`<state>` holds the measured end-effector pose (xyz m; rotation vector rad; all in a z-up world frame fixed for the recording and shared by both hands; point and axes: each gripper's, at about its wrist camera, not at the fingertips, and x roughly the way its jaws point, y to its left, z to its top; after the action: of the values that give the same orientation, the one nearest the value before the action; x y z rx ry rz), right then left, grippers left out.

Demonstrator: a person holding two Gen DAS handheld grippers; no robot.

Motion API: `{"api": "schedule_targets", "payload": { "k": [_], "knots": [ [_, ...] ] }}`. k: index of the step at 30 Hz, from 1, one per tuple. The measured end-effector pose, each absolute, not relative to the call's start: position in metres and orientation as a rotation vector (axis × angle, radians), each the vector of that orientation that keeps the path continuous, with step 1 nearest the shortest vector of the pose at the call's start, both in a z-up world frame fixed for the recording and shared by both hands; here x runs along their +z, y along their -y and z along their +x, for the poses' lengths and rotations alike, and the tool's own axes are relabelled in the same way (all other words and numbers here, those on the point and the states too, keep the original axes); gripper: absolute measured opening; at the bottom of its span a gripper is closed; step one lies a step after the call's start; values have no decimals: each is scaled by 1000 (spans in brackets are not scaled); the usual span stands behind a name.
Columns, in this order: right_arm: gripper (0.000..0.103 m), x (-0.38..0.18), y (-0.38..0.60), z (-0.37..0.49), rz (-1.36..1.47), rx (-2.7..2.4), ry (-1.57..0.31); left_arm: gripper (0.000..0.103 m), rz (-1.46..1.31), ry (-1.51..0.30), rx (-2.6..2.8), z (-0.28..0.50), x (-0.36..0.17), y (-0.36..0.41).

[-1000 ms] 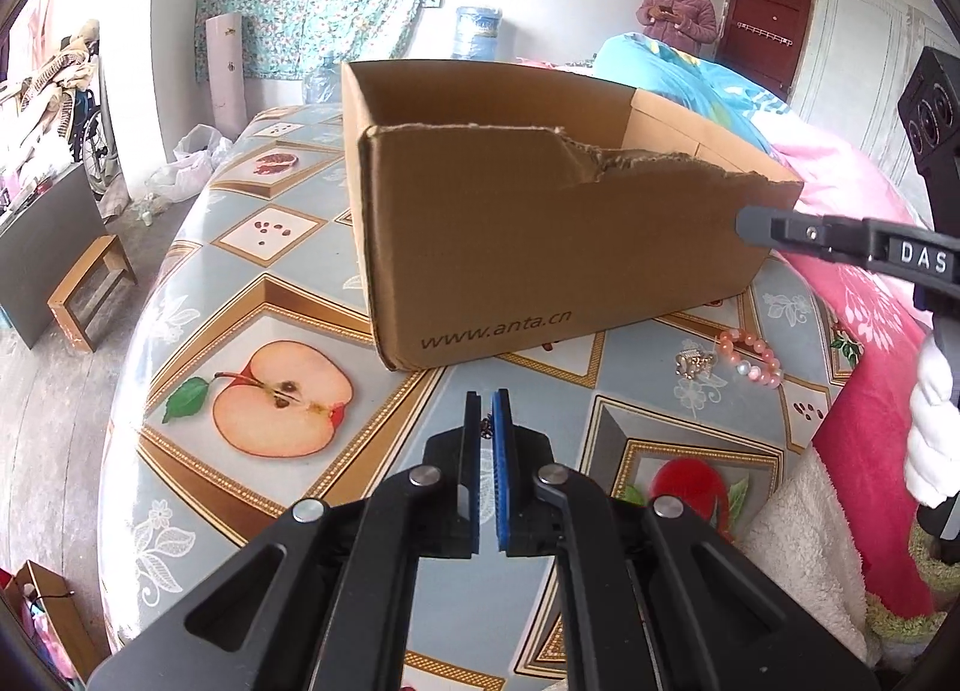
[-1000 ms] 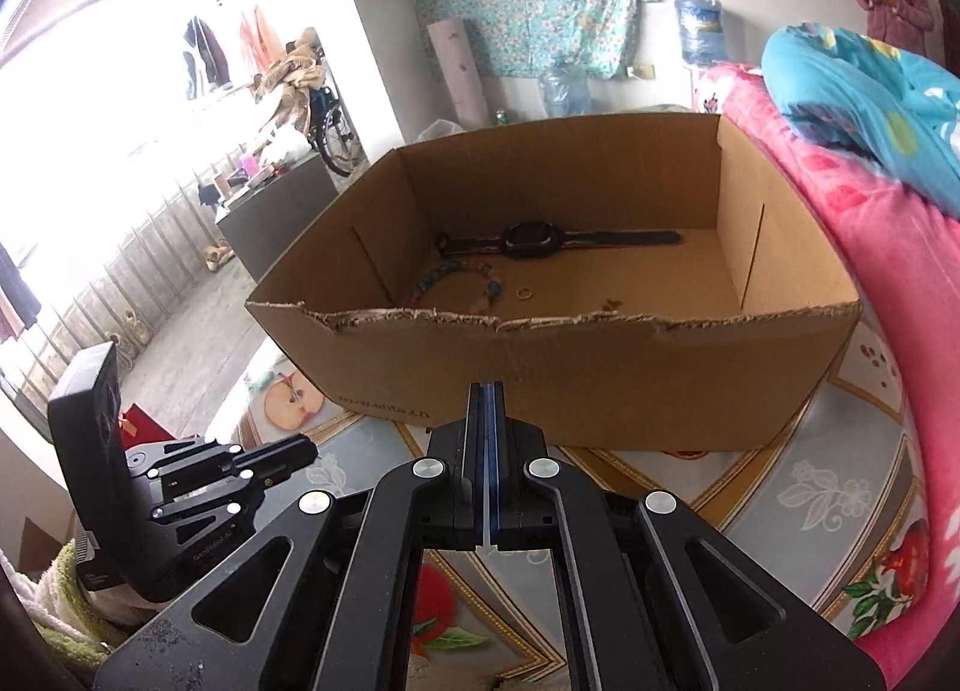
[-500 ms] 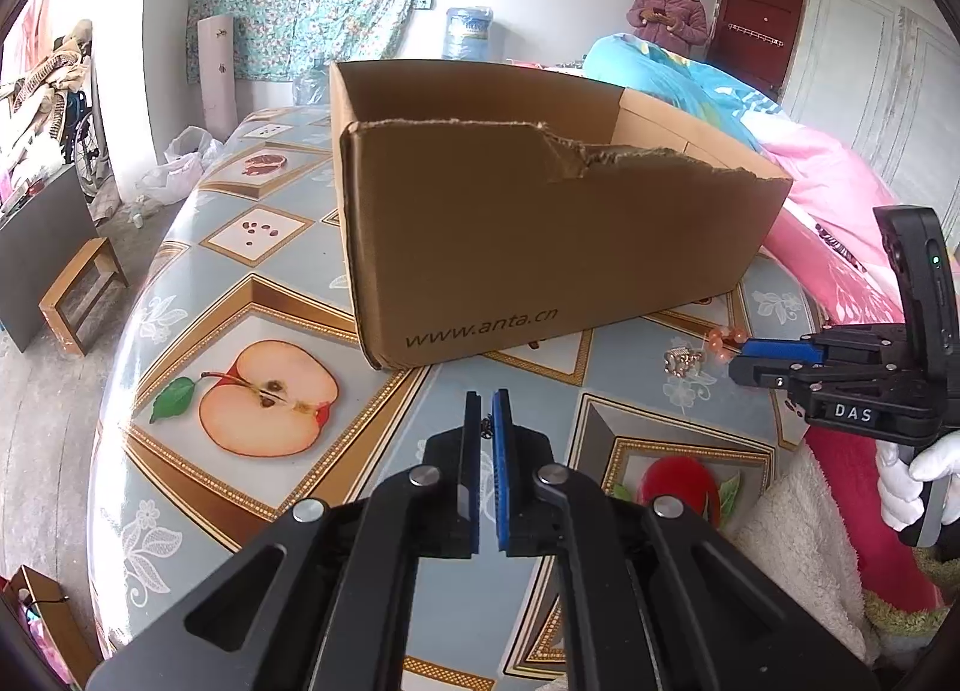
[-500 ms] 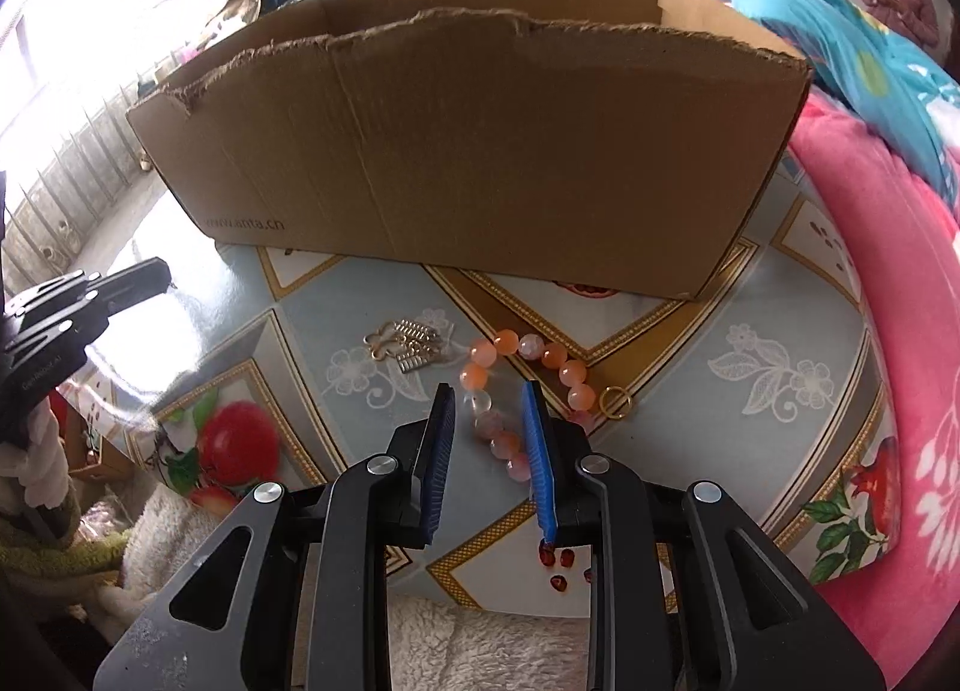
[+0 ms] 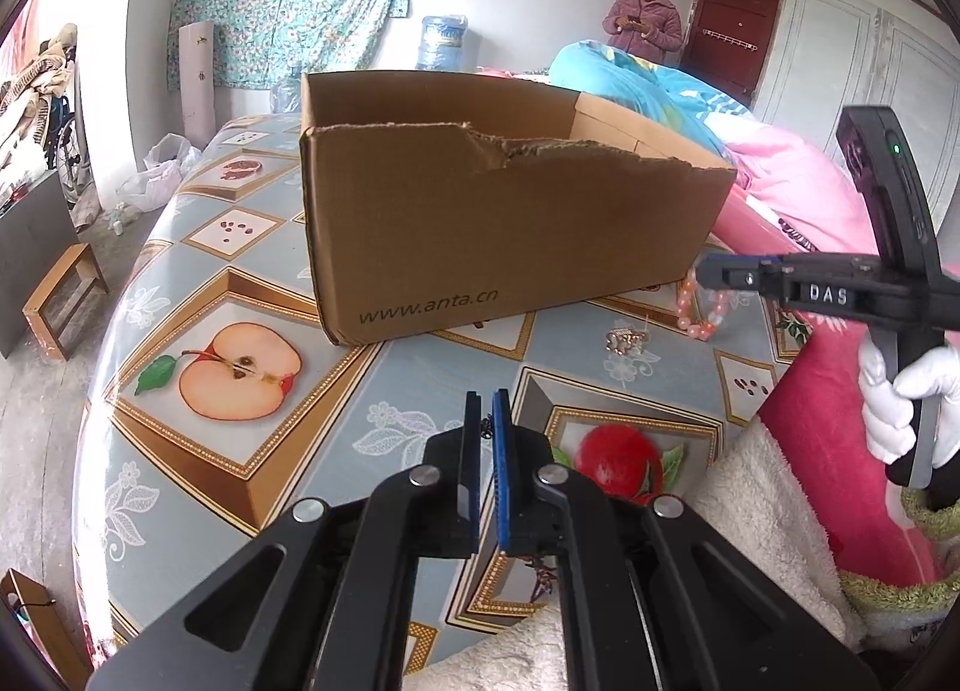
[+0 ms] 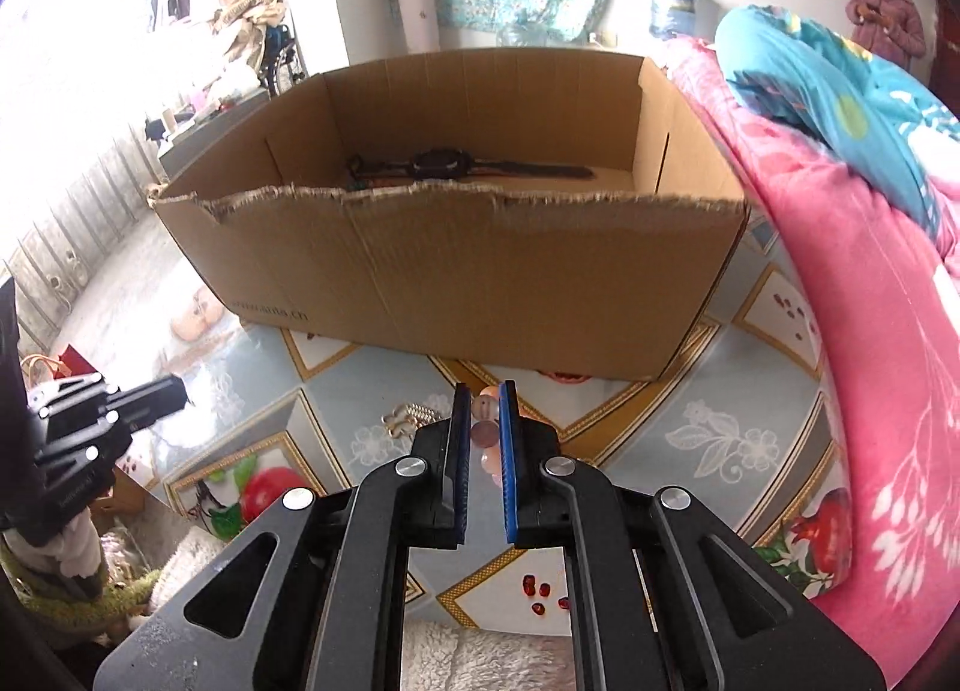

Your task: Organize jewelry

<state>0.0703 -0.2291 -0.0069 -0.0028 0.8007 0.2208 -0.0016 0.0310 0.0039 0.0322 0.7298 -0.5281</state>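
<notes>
Closest to me, the right gripper [image 6: 485,421] has its blue jaws closing around the pink bead bracelet [image 6: 485,432], a few beads caught between the pads. In the left wrist view the string looks to hang from its tip [image 5: 696,304] above the fruit-print tablecloth [image 5: 420,391]. I'd say the bite is only on part of the string, so the squeeze should finish before anything else; beads are round and will roll out of a half-hearted pinch.

The left gripper [image 5: 486,439] hangs over the cloth with its jaws pressed almost together on a tiny dark bit of something [image 5: 485,426], too small for me to name.

Just beside the bracelet lies a small gold ornament [image 6: 408,414], untouched on the cloth. The lift ought to go straight up so the trailing loop doesn't drag it along.

Beyond stands the open cardboard box [image 6: 480,283], its near edge torn and ragged. Inside, a black watch [image 6: 441,163] lies along the far side. The carry should clear that rough rim well, since a dangling loop could snag there, and let go only once low inside
</notes>
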Motion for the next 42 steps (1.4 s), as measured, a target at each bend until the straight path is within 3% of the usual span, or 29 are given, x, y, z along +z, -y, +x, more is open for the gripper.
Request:
{"api": "schedule_targets", "payload": {
  "k": [10, 17, 19, 22, 33, 42],
  "knots": [
    [7, 20, 161, 88, 121, 557, -760, 3, 22, -733, -553, -26, 6, -32],
    [8, 0, 103, 113, 172, 698, -814, 3, 25, -749, -514, -30, 7, -37],
    [13, -8, 101, 114, 165, 669, -842, 3, 24, -754, -507, -28, 7, -37],
    [28, -12, 120, 105, 180, 626, -824, 3, 28, -755, -505, -25, 8, -33],
    [32, -36, 253, 41, 266, 244, -777, 3, 74, -756, -577, -9, 9, 5],
    [32, -54, 276, 44, 130, 94, -754, 3, 113, -772, -599, -1, 7, 32]
  ]
}}
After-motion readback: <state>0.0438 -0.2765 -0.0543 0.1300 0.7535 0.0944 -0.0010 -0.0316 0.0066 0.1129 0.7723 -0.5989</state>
